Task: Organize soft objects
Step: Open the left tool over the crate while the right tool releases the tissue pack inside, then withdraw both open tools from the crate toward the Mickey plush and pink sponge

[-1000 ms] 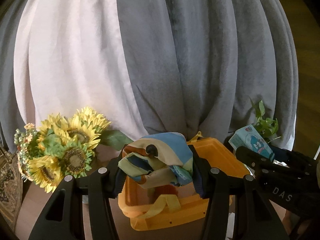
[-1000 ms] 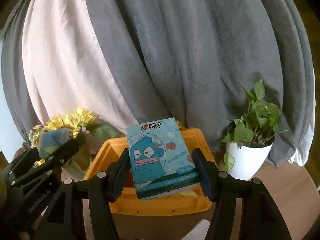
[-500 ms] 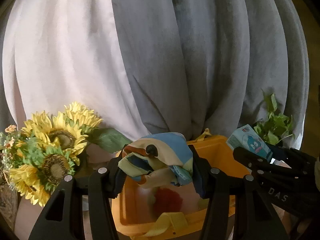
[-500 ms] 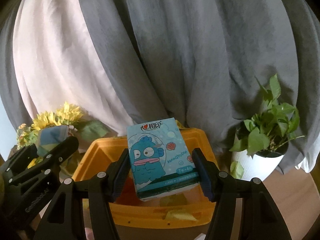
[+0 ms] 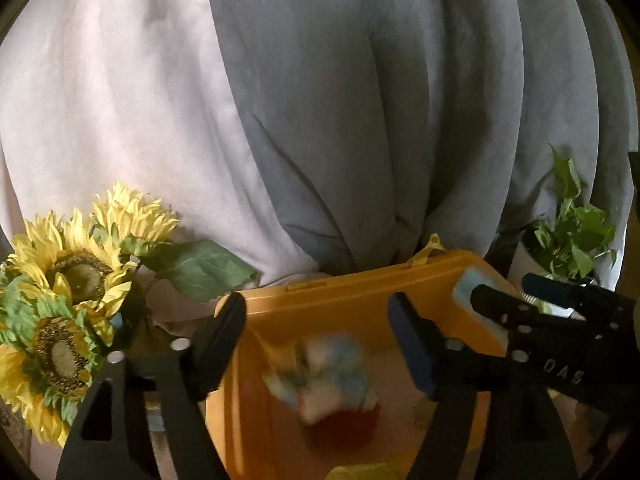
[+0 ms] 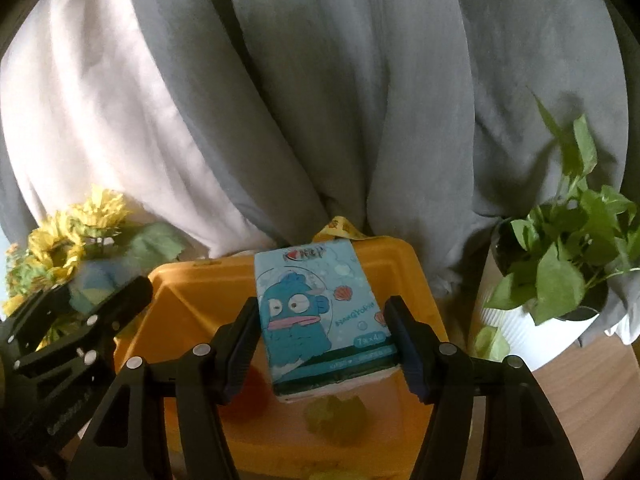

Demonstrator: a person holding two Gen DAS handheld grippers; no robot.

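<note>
At lower centre, we see the left gripper (image 5: 318, 344) opening, the blurred cloth bundle (image 5: 324, 380) free inside the orange bin (image 5: 360, 292); our right gripper (image 6: 320, 340), easing apart, pinches the tissue pack (image 6: 316, 312). Sunflowers (image 5: 68, 276) crowd lower left, potted plant (image 6: 560, 272) right

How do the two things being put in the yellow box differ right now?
The cloth bundle is loose, blurred, below the opening left gripper; the tissue pack sits sharp between the right gripper's opening jaws. The bundle is crumpled and multicoloured; the pack is flat, blue, printed. Both are over the yellow box.
</note>
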